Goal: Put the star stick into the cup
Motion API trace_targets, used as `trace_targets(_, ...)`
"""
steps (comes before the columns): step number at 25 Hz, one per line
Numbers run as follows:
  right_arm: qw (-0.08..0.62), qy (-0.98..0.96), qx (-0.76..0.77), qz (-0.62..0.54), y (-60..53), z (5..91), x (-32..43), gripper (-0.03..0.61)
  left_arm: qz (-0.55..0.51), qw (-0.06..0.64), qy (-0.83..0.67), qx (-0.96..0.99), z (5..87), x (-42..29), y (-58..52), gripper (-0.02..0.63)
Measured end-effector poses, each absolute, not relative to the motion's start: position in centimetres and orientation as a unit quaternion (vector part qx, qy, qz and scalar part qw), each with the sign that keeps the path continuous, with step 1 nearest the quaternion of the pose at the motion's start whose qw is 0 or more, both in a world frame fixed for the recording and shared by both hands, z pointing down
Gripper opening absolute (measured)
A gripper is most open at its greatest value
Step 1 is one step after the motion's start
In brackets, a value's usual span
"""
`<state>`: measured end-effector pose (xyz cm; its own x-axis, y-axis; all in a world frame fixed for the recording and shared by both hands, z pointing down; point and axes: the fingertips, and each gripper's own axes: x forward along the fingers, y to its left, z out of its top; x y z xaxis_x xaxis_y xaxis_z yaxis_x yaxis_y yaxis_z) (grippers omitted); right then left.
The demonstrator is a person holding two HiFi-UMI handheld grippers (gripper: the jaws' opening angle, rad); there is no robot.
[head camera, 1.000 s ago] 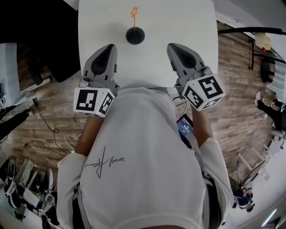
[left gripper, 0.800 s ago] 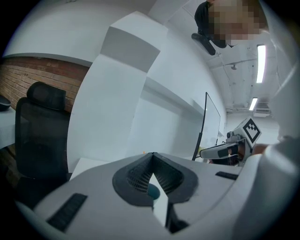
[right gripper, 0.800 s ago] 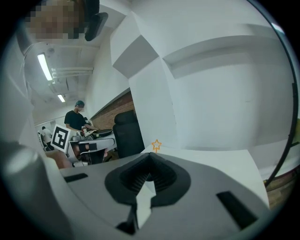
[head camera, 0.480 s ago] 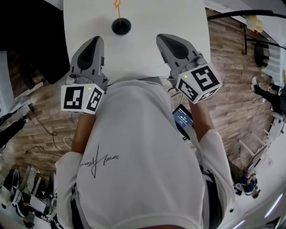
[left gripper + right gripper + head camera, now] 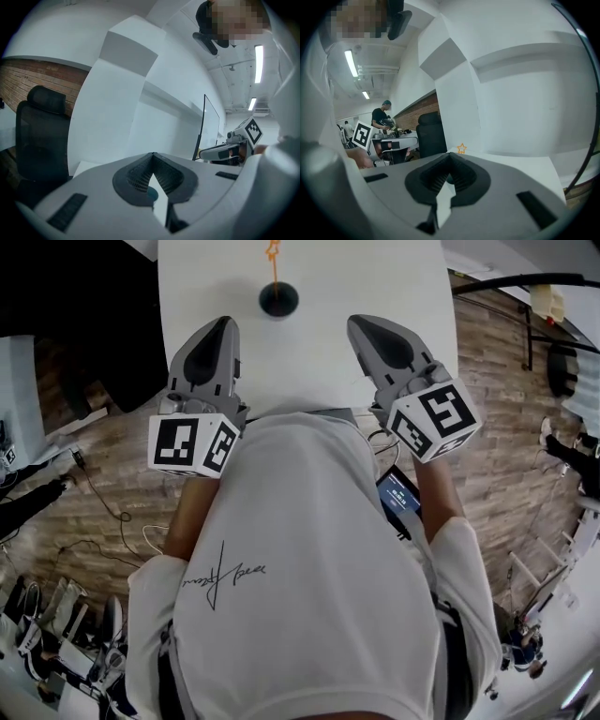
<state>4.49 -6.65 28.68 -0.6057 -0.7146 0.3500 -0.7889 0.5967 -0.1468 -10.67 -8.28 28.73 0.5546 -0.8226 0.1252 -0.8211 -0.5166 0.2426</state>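
Though both hand-held grippers (image 5: 223,322) (image 5: 360,324) are closed, the cup (image 5: 278,300) ahead holds the star stick (image 5: 274,266).

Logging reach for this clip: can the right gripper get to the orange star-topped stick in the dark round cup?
Probably yes: only bare white table separates the right gripper from the orange star stick.

The head view looks steeply down from above the person's torso onto the table (image 5: 309,352). Each gripper view sits low near the table's near edge, facing across it along its own jaws. Head and right gripper views share the star (image 5: 274,250).
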Motion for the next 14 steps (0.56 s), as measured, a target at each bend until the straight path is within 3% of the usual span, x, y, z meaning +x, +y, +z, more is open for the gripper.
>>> trace_targets(14, 0.133, -0.892, 0.410, 0.136, -7.5, 28.9, 3.0, 0.006, 0.000, 0.135, -0.486, 0.863, 28.8, -12.3, -7.9, 0.008)
